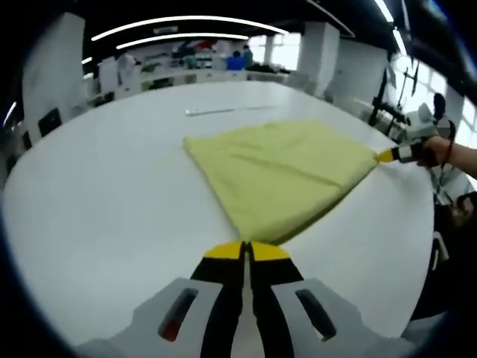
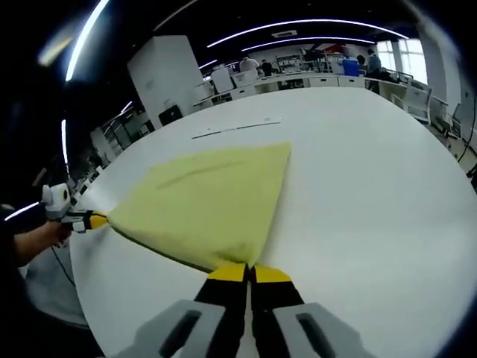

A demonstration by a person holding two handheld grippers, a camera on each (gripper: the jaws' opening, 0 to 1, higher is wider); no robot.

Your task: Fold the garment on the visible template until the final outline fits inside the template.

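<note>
A pale yellow garment [image 1: 287, 173] lies spread on the white table [image 1: 112, 194], pulled taut between two corners. My left gripper [image 1: 247, 250] is shut on its near corner. In the left gripper view my right gripper [image 1: 384, 156] comes in from the right, held by a hand, shut on the far right corner. The right gripper view shows the same garment [image 2: 209, 201] with my right gripper [image 2: 249, 271] shut on its near corner, and my left gripper [image 2: 98, 221] pinching the left corner. A thin pale line [image 1: 227, 110] on the table beyond the cloth may be a template edge.
The table edge [image 1: 417, 246] curves close on the right in the left gripper view. Desks, chairs and people stand far off at the back [image 2: 328, 71]. Equipment on stands [image 1: 395, 112] sits off the table's right side.
</note>
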